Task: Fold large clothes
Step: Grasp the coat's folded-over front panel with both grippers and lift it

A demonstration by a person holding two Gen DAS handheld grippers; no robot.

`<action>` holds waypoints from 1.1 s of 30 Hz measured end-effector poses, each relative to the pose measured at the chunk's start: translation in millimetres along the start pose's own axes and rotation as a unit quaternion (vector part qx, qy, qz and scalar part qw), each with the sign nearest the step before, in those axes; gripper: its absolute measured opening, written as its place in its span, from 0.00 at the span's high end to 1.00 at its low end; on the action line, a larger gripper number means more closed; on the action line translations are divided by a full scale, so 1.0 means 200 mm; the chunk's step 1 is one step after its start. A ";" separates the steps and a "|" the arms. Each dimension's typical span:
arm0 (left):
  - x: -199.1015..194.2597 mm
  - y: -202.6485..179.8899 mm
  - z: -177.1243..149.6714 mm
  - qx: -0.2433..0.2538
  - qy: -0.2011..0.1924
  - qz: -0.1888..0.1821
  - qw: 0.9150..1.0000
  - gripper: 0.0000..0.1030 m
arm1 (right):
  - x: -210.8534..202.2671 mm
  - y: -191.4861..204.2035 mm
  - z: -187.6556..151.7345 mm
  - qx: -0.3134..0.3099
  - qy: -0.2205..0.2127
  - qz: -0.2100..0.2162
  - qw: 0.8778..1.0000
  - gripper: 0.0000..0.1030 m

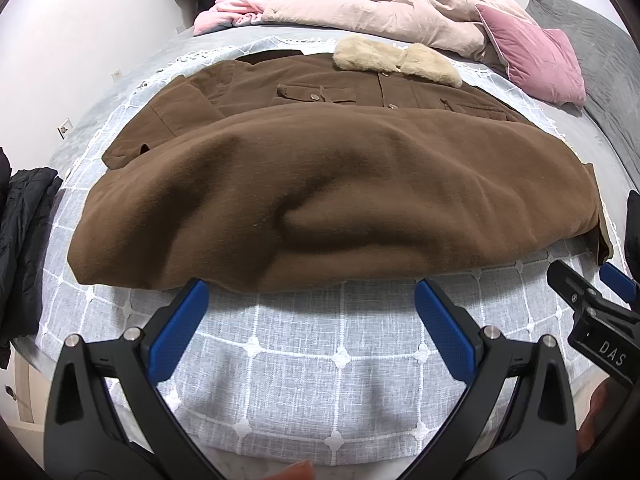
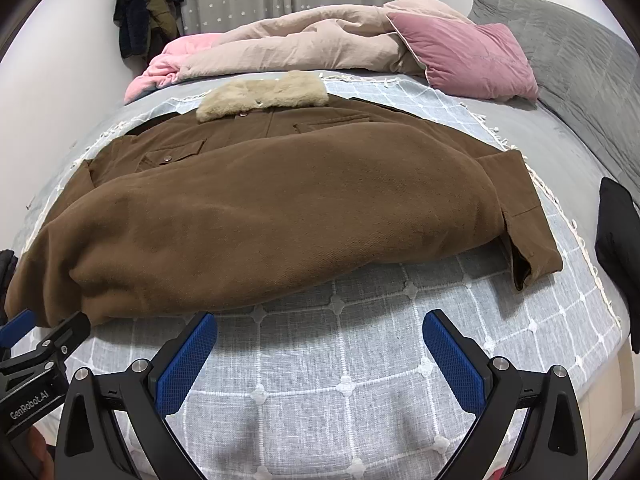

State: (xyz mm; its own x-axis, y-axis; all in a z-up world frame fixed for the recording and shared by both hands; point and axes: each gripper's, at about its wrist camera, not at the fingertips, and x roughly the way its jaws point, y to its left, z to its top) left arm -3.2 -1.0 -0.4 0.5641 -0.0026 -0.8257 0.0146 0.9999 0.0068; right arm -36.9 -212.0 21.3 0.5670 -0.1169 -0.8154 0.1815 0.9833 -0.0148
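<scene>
A brown coat with a cream fur collar lies on the bed, its lower half folded up over its chest. My left gripper is open just short of the folded near edge, nothing between its blue pads. My right gripper is open too, a little back from the fold, holding nothing. A sleeve cuff sticks out at the coat's right side. Each gripper shows at the edge of the other's view: the right gripper, the left gripper.
A grey checked cloth covers the bed under the coat. A pink-beige duvet and a pink pillow lie at the head. Dark clothes sit at both bed sides, and more hang by the curtain.
</scene>
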 end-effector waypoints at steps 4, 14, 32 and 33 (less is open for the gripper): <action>0.01 0.02 0.00 -0.004 -0.001 0.010 1.000 0.01 | 0.00 0.00 0.00 -0.004 -0.001 -0.002 1.000 0.00; -0.01 0.31 0.05 -0.031 -0.017 0.003 0.999 0.01 | -0.05 -0.22 0.01 0.018 -0.034 -0.031 0.999 0.00; 0.23 0.88 0.12 -0.123 -0.036 -0.145 0.981 0.01 | 0.11 -0.73 0.30 0.105 -0.042 0.146 0.983 0.00; 0.25 0.88 0.13 -0.121 -0.035 -0.152 0.980 0.01 | 0.17 -0.73 0.38 0.095 -0.038 0.135 0.986 0.00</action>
State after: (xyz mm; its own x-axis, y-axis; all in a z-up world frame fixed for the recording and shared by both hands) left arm 49.1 174.9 -26.0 0.6192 -0.2933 -0.7284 -0.0016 0.9271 -0.3747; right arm 16.7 -369.7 39.6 0.6721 0.1282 -0.7292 0.1583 0.9372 0.3107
